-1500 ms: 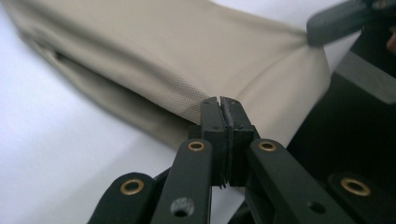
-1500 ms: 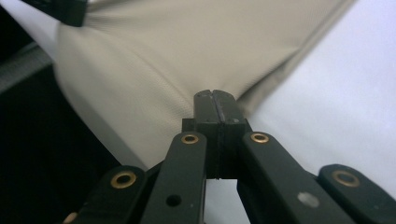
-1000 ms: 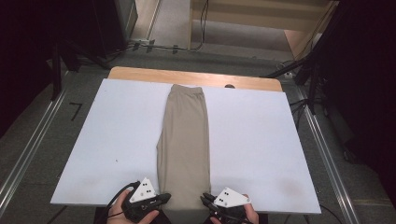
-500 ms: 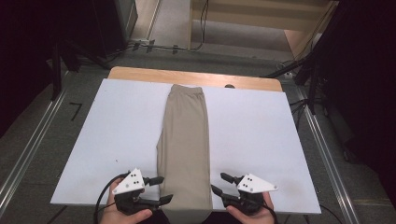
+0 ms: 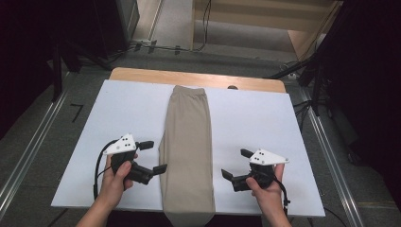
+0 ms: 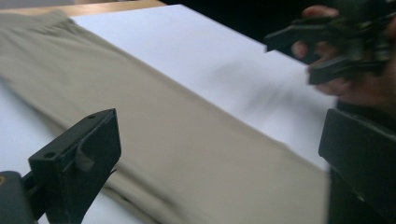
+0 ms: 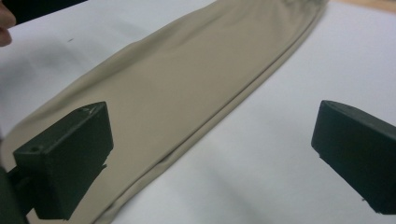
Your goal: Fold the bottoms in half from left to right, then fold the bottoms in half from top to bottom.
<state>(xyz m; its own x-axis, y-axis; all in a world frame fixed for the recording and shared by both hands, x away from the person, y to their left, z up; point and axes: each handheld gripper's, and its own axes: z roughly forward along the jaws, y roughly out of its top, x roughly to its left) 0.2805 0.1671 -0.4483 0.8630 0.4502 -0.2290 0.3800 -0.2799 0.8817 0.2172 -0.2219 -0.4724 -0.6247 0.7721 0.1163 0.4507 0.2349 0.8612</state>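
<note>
Left gripper [image 5: 153,156] just opening, jaws wide and empty, right gripper [image 5: 236,163] likewise, folded trousers [image 5: 187,151] between them on the sheet [image 5: 265,118] (seemingly untouched).

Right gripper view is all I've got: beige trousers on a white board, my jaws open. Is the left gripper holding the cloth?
Observer: No. The left gripper is open, off the left edge of the beige trousers; its jaws have just been opening, nothing between them.
Operator: And my side?
Observer: The right gripper hangs open off the right edge, its jaws also just opened, clear of the cloth.
Operator: Does the cloth fit on the board?
Observer: Not quite. Its near end hangs over the near edge of the white board, between the person's forearms.
</note>
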